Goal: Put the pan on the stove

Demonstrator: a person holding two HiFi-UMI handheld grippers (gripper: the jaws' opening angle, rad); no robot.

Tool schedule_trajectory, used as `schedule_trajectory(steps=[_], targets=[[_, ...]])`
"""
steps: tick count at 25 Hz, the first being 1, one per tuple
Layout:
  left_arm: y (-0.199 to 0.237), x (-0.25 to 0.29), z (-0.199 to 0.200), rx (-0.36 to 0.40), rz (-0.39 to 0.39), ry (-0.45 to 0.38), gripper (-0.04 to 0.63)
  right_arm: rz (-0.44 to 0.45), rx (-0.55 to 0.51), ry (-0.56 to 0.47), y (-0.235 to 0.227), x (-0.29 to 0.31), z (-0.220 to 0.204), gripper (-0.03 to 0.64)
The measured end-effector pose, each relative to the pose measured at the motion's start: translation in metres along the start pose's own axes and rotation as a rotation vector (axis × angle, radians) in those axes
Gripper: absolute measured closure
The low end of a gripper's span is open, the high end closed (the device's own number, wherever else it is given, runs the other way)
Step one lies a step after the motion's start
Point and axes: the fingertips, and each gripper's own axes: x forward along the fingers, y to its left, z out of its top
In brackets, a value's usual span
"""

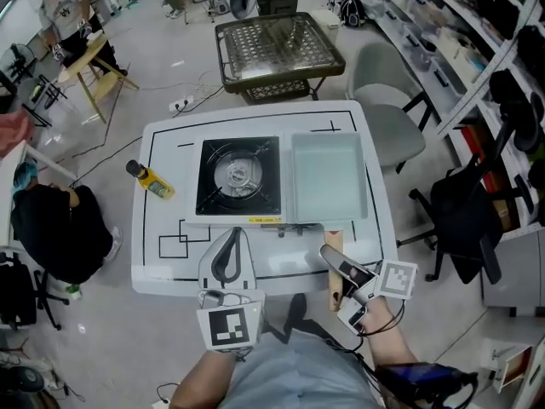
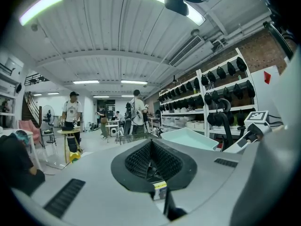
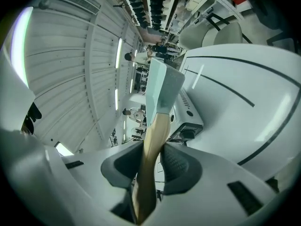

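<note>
- Mint-green square pan with a pale wooden handle lies over the white table, right alongside the black-topped portable gas stove. It's not over the burner yet. I can't tell whether its base is clear of the tabletop.
- My right gripper has its ribbed pads clamped on that wooden handle, well back from the pan body. The right gripper view shows the wood pinched between both jaws.
- My left gripper hovers over the near table edge in front of the stove, jaws pressed together with nothing between them.
- First worry: I'm holding a long handle far from the weight, so the pan could droop or twist in the pads on the way across. A careless wrist roll would do it.
- Second worry: if I slide instead of lifting, the pan's rim could catch the stove's raised edge and shove the stove along.
- Third worry: the handle swings toward my left gripper as the pan goes left, so the two could knock.
- Containers: the pan is bare inside. A yellow bottle with a dark cap sits near the table's left edge; I can't tell what's in it.
</note>
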Motion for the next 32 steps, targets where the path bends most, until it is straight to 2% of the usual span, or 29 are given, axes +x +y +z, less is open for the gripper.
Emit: schedule_trajectory(steps=[18, 24, 32], targets=[[0.144, -0.005, 0.009, -0.001, 0.094, -0.004, 0.577, 0.06, -0.015, 0.097, 0.045, 0.148, -0.043, 0.485], [0.177, -0.006, 0.008, 0.0, 0.122, 0.002, 0.577, 0.079, 0.0, 0.121, 0.051, 0.184, -0.054, 0.485], [0.197, -0.001, 0.0, 0.007, 0.133, 0.021, 0.577, 0.079, 0.013, 0.128, 0.043, 0.208, -0.06, 0.485]])
